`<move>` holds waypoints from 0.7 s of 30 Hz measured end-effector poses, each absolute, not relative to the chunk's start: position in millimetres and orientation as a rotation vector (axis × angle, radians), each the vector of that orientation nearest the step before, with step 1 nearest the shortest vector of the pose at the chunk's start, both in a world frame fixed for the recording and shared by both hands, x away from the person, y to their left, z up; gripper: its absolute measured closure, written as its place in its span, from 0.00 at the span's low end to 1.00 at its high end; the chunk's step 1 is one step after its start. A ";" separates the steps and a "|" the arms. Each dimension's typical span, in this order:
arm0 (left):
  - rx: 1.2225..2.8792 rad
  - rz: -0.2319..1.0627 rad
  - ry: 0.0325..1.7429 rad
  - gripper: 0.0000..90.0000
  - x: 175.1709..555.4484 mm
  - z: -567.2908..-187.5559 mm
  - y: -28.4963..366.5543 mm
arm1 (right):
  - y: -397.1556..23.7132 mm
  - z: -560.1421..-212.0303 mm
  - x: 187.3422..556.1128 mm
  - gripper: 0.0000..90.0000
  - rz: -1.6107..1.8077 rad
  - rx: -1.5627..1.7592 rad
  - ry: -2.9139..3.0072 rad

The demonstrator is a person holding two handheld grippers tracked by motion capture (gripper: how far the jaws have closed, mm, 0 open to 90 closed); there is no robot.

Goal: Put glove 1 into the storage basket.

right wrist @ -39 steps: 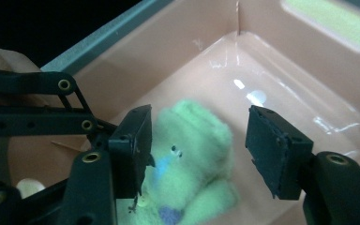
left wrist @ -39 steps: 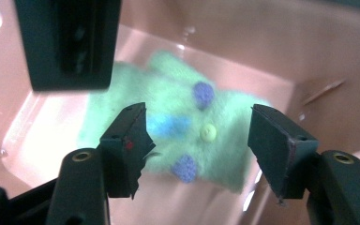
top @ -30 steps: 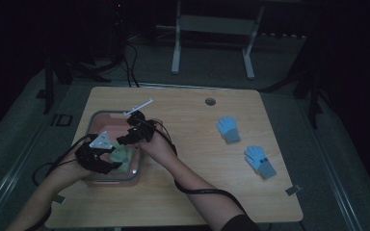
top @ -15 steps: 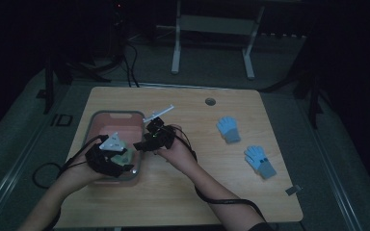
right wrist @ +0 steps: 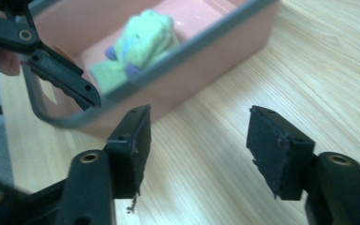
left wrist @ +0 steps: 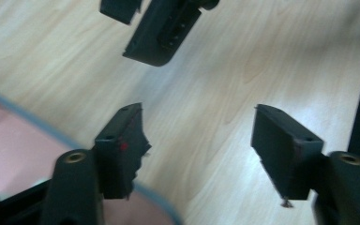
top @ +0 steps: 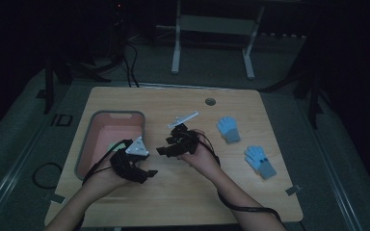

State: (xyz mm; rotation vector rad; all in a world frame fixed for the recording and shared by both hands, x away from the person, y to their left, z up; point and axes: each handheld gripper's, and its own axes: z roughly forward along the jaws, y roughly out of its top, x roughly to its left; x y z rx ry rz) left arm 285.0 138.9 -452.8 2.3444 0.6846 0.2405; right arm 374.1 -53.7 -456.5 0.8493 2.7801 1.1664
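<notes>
Grippers hang over bare wood, both with jaws standing apart and nothing between them. The left gripper sits just off the near right corner of the pink bin, its jaws having just opened a little wider; in the left gripper view only the table shows between the pads, with the bin's grey rim passing behind its left jaw. The right gripper hovers just beyond it, a little further from the bin, jaws likewise just opened further and empty. Ahead of the right gripper, inside the bin, lies a green glove with purple fingertips. Two blue gloves lie on the table well off to the right gripper's far side, apart from each other.
</notes>
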 end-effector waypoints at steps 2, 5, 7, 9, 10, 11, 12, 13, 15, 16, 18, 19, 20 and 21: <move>2.339 0.214 0.668 0.29 284.0 -455.9 131.1 | -61.8 -457.6 373.8 0.43 1.161 0.852 2.768; 2.335 0.178 0.655 0.14 282.8 -461.1 119.4 | -73.6 -459.9 374.0 0.39 1.166 0.861 2.756; 2.315 0.154 0.641 0.09 281.7 -464.7 112.6 | -81.5 -461.7 374.1 0.36 1.165 0.877 2.764; 2.299 0.149 0.648 0.09 281.1 -468.7 106.5 | -89.2 -463.9 373.9 0.32 1.166 0.895 2.758; 2.294 0.145 0.648 0.08 281.2 -471.4 103.6 | -93.4 -465.2 373.5 0.27 1.177 0.885 2.764; 2.290 0.150 0.653 0.06 281.3 -474.4 100.6 | -97.1 -466.6 372.9 0.22 1.181 0.878 2.766; 2.282 0.159 0.656 0.03 281.4 -477.4 98.5 | -100.9 -467.9 372.6 0.21 1.175 0.869 2.771; 2.271 0.165 0.653 0.03 281.5 -480.4 96.8 | -104.6 -469.2 372.2 0.21 1.183 0.881 2.763; 2.253 0.195 0.664 0.03 281.2 -485.9 93.5 | -111.7 -471.4 371.3 0.18 1.205 0.869 2.764; 2.254 0.205 0.665 0.03 280.9 -488.4 91.6 | -115.1 -472.3 370.3 0.18 1.205 0.858 2.762; 2.252 0.224 0.653 0.03 279.5 -493.6 88.3 | -121.3 -475.1 367.8 0.18 1.205 0.854 2.746; 2.252 0.228 0.647 0.03 278.7 -496.3 86.6 | -124.2 -476.8 366.6 0.18 1.190 0.855 2.742; 2.249 0.241 0.645 0.03 277.8 -498.8 84.9 | -126.9 -478.8 365.7 0.18 1.175 0.852 2.733; 2.247 0.242 0.636 0.03 277.0 -501.2 83.3 | -129.7 -480.5 364.6 0.18 1.168 0.856 2.728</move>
